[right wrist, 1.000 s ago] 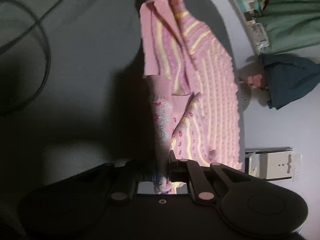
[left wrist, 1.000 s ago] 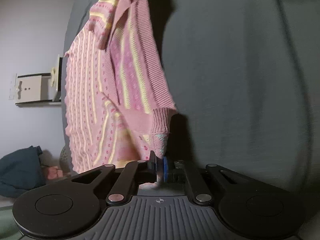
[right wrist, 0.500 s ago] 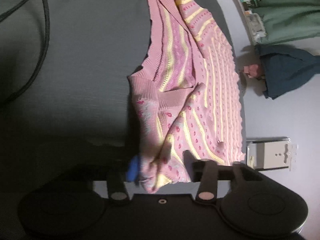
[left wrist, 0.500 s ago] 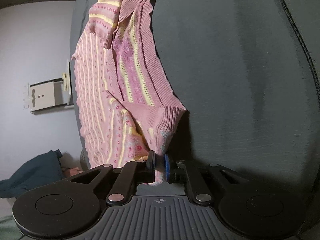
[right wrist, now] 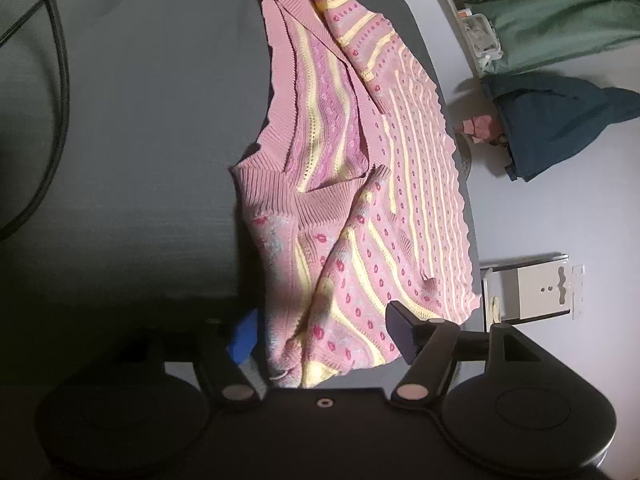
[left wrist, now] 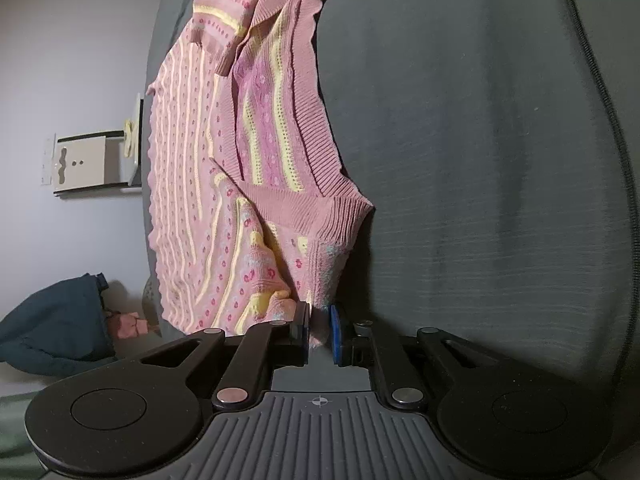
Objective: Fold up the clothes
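So the pink knit sweater with the yellow stripes and little red dots is lying on the dark grey surface, partly folded over itself. The ribbed hem band is doubled back across the middle, and the scalloped edge runs right along the rim of the surface on the wall side.

The left hand-held gripper has its fingers nearly together, pinching a corner of the sweater near the ribbed cuff between the blue pads. The cloth bunches up right at the pinch.

The right hand-held gripper is spread wide. One blue-padded finger sits on one side of the sweater's near end and the dark finger on the other, so the fabric lies loose between them and doesn't look clamped at all.

Further out, a black cable curves across the grey surface, well apart from the sweater. Past the edge there's a white wall with a small white shelf thing, a dark blue garment heaped by the wall, and some green fabric beyond that.
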A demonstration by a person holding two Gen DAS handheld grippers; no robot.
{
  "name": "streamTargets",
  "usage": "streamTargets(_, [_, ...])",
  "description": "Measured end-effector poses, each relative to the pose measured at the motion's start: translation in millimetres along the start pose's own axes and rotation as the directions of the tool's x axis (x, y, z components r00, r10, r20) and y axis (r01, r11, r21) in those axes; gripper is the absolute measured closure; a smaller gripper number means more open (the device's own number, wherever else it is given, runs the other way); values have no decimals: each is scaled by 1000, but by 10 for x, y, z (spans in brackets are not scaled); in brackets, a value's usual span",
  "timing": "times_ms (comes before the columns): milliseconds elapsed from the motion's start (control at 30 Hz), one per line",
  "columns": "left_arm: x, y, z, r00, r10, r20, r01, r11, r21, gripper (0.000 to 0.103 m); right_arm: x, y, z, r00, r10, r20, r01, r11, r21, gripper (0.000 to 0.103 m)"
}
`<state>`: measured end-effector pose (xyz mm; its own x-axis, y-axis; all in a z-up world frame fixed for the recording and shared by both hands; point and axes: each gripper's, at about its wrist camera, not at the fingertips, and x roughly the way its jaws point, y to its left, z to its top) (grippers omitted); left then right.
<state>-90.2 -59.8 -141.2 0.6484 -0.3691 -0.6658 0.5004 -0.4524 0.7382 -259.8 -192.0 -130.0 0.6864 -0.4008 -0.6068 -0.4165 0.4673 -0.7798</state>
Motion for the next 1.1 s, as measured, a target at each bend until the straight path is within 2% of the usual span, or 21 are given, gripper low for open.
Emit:
streamTargets(167, [-30, -37, -47, 1000, -25, 9, 25, 1000, -2, 92, -2, 4, -4, 1000, -5, -3, 5, 1000, 10, 36])
streamTargets(400, [-71, -76, -63, 999, -24, 42, 24, 1000, -8, 92, -4, 9, -6, 1000, -11, -6, 11, 1000, 21, 34])
streamTargets(533, [-18, -138, -63, 993, -119, 25, 119, 993, -22, 92, -3, 15, 7, 1000, -13, -6, 13, 1000, 17, 34])
streamTargets(667, [-17, -214, -60, 995, -101, 29, 100, 995, 24, 92, -2, 20, 19, 1000, -16, -7, 16, 1000, 13, 34])
streamTargets(833, [-19, -185, -39, 992, -124, 14, 123, 992, 24, 92, -2, 11, 23, 1000, -15, -9, 15, 1000, 10, 34])
streamTargets(1033, [-28, -237, -42, 992, -122, 17, 121, 990, 77, 92, -4, 9, 27, 1000, -21, -11, 21, 1000, 6, 34])
streamTargets(1100, [-23, -200, -37, 990, -141, 13, 140, 988, 59, 92, -3, 7, 27, 1000, -22, -11, 22, 1000, 7, 34])
